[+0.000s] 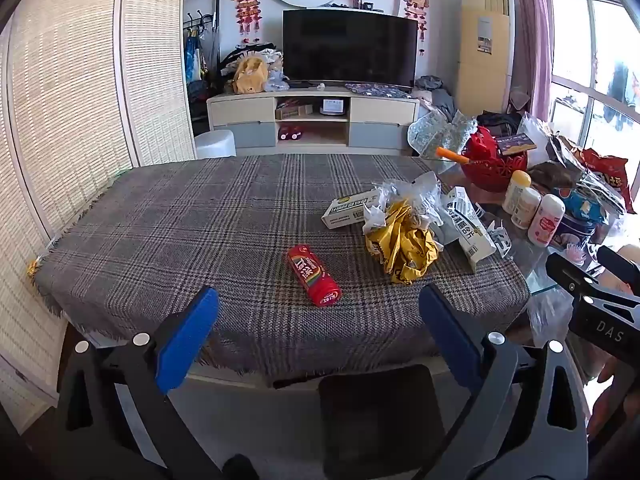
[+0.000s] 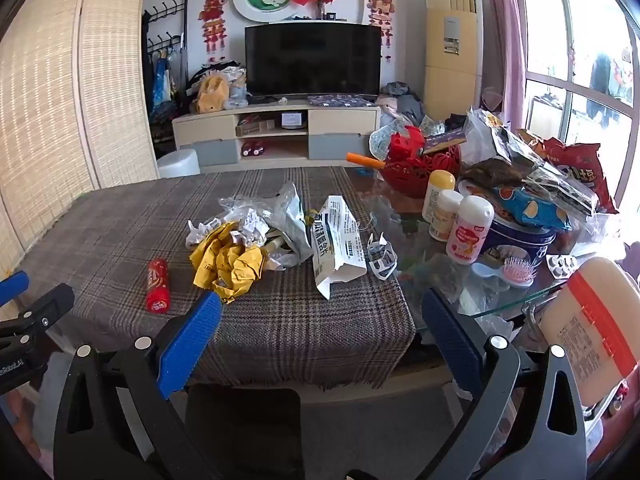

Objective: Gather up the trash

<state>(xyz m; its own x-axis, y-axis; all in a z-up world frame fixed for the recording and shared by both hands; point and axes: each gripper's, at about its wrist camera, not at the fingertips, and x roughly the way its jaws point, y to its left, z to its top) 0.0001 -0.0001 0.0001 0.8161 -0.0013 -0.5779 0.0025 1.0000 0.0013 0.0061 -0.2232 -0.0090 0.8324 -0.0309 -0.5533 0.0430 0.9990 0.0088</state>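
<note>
A woven plaid cloth (image 1: 180, 232) covers the table, bearing a crumpled yellow foil wrapper (image 1: 404, 248), a torn white carton (image 2: 338, 240) printed in Chinese, and a red Skittles tube (image 1: 314, 275). The left gripper (image 1: 318, 330), jaws apart and empty, hovers just short of the tube. The right gripper (image 2: 320, 332), also spread and empty, faces the carton; its body reads "DAS".

home living rm | TV (image 1: 348, 46) on cabinet (image 1: 312, 124) | cluttered table (image 1: 200, 216)
</note>
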